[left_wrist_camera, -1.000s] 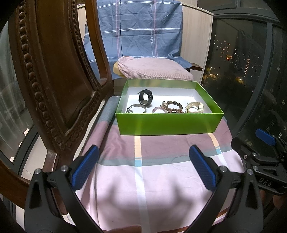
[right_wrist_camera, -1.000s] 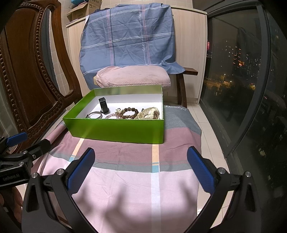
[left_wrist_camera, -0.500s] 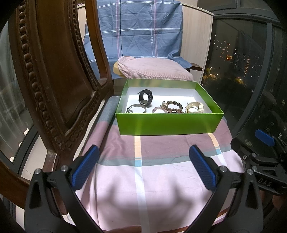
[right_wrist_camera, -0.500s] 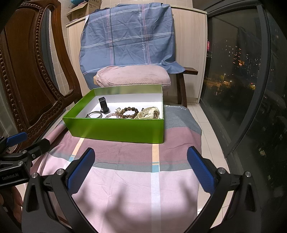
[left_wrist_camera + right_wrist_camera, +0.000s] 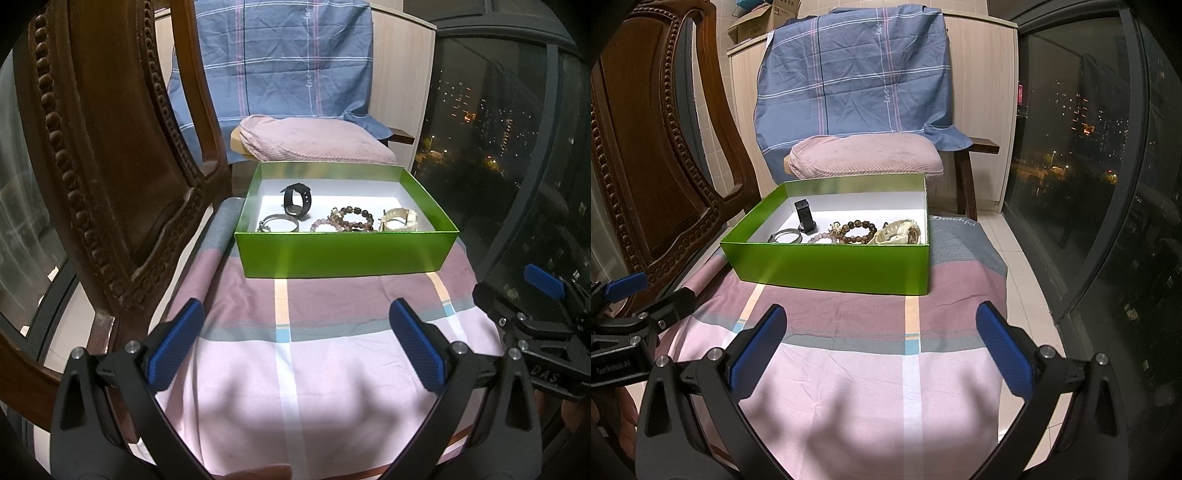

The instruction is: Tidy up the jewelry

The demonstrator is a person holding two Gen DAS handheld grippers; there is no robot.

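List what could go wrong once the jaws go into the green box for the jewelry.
1. The pink bead bracelet, brown bead bracelet and cream watch lie bunched together, so one grab could snag two pieces.
2. The black watch stands on edge and could topple if nudged.
3. The green box sits loose on a soft checked cloth; a gripper catching its wall might slide or tip it.
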